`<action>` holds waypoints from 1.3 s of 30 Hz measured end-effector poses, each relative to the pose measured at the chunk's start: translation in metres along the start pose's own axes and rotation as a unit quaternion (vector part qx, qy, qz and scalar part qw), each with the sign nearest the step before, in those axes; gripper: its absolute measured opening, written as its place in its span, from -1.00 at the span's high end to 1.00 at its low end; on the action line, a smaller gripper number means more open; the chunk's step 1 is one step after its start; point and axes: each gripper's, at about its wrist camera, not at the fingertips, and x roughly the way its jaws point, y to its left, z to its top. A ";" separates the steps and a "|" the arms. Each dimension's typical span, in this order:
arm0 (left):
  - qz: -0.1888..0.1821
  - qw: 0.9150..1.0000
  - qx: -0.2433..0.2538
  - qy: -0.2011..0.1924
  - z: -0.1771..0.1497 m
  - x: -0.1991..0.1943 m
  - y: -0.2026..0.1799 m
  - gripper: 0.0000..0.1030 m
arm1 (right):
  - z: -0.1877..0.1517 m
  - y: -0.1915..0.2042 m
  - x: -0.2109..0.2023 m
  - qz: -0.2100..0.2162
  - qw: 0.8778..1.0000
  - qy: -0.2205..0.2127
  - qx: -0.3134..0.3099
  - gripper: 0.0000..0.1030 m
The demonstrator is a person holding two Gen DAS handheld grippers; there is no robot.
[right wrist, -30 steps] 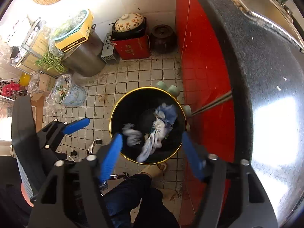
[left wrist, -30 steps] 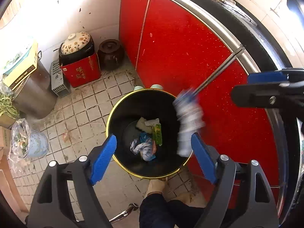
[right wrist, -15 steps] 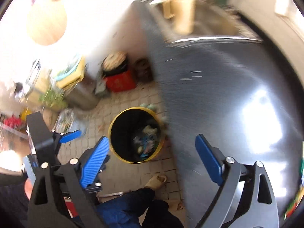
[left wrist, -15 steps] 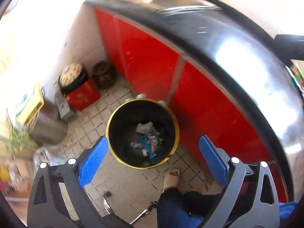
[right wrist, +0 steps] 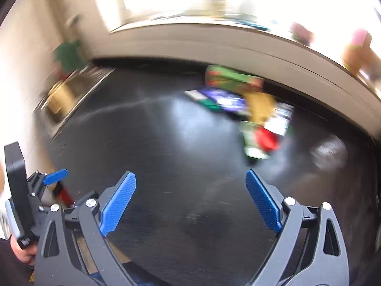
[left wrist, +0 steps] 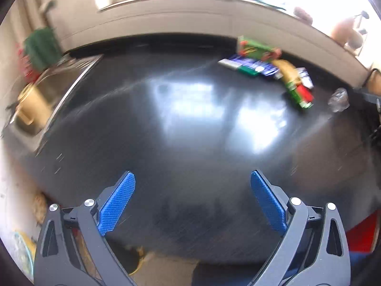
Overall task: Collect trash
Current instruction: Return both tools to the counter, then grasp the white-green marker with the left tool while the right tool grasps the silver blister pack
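Handling of the wrappers (left wrist: 269, 64): judged light, thin and limp; flat foil or film likely slides on the glossy top, so a pinch at a raised or crumpled edge seems safer than a press on a flat face.
Handling of the clear crumpled piece (left wrist: 338, 100): judged very light and springy, probably plastic; likely to give under the pads and to skid if nudged, so take it across its bulk.
Where to take hold: the red-and-green packet (left wrist: 301, 95) at the near end of the heap offers the closest free edge; a judgement only, as both views are smeared by motion.
Look of the trash: a loose heap of flat packets in green, red, dark blue, white and yellow-brown, overlapping one another; printed detail is too blurred to read.
Place of the trash: on the black desk (left wrist: 190, 124), toward its far right, close below the pale wall ledge; the clear piece lies apart, further right.
Same heap, right view: wrappers (right wrist: 240, 100) ahead and to the right of the fingers, well apart from them.
Left tool (left wrist: 192, 205): blue pads spread wide, nothing between them, only bare desk beyond.
Right tool (right wrist: 190, 202): pads spread wide, nothing between them, clear of the heap.
Surroundings: a sink (left wrist: 50, 83) with a brass-coloured vessel at the left end of the desk.
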 end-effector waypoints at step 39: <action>0.045 0.982 -0.159 0.088 0.194 0.222 -0.073 -0.82 | 0.084 -0.172 0.209 0.039 0.977 0.120 0.170 -0.30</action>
